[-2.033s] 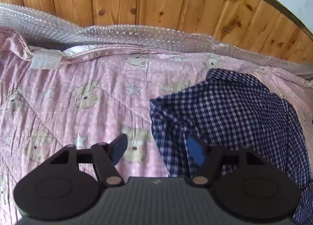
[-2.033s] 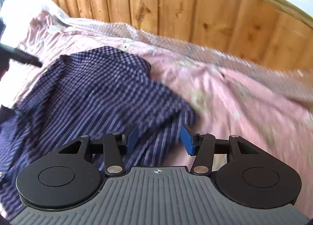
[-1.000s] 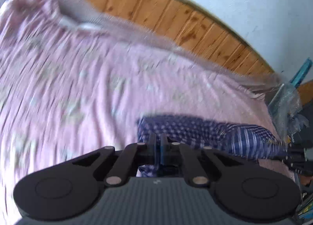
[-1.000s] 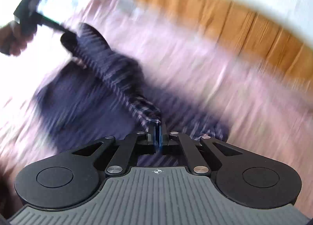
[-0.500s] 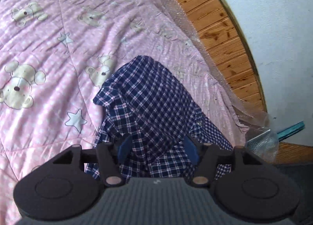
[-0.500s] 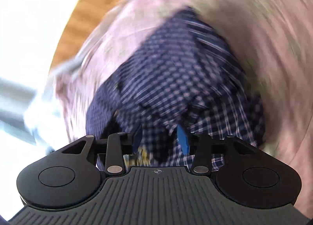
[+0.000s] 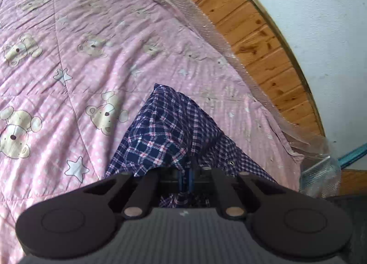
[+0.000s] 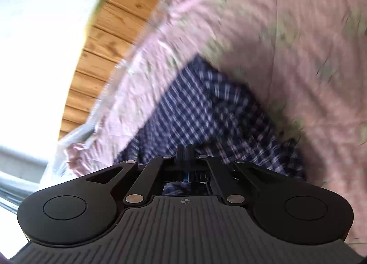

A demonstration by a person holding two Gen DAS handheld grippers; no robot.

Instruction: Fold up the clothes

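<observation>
A navy plaid shirt [image 7: 165,131] lies bunched on the pink bear-print quilt [image 7: 68,62]. In the left wrist view my left gripper [image 7: 186,169] sits at the shirt's near edge, its jaws closing tight on a raised fold of the cloth. The right wrist view is blurred. There the same shirt [image 8: 195,108] spreads ahead of my right gripper [image 8: 185,150], whose jaws are closing together with plaid cloth pinched at the tips. Neither gripper shows in the other's view.
A wooden headboard [image 7: 252,34] runs along the quilt's far edge, with bubble wrap [image 7: 201,23] lying against it. Crumpled clear plastic [image 7: 321,172] sits past the quilt's right corner. In the right wrist view the headboard [image 8: 110,25] is at the left, beside bright window light.
Half a second ago both grippers stood open over the shirt; now both are closed on its cloth. The right view has rolled, and a fold of shirt has risen at the left gripper.
</observation>
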